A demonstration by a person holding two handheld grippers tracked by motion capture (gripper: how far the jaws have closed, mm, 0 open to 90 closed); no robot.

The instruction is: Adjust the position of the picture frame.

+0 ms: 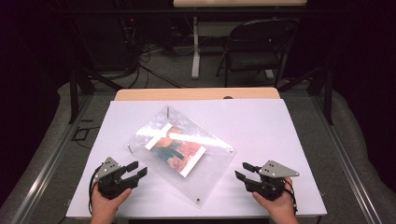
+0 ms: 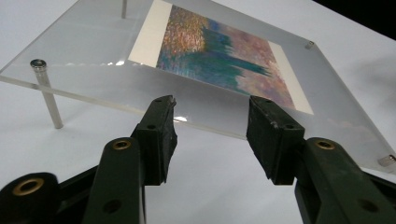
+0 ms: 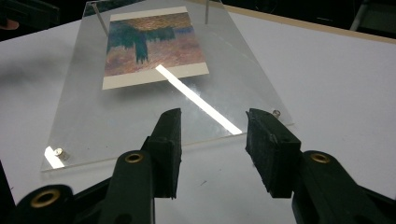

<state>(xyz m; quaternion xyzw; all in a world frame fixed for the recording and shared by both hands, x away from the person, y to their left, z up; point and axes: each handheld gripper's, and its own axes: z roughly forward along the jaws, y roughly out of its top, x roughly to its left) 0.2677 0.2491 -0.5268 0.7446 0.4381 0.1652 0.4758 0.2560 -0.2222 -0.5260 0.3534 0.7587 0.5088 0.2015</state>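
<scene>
A clear acrylic frame (image 1: 205,168) lies tilted on the white table top (image 1: 261,121), propped on thin metal legs at two corners. A colourful print (image 1: 175,149) with white borders sits in it. In the left gripper view the frame's edge (image 2: 93,100) runs just beyond the jaws and the print (image 2: 224,56) lies behind. My left gripper (image 1: 136,169) is open beside the frame's near left edge, empty. My right gripper (image 1: 244,171) is open beside the frame's right corner, empty. In the right gripper view the frame (image 3: 116,121) and print (image 3: 154,46) stretch away ahead.
A metal leg (image 2: 46,93) lifts the frame's left corner. Small metal studs (image 3: 60,152) mark the low corners. Behind the table stand a folding chair (image 1: 261,46) and another table's leg (image 1: 196,46). Cables lie on the floor.
</scene>
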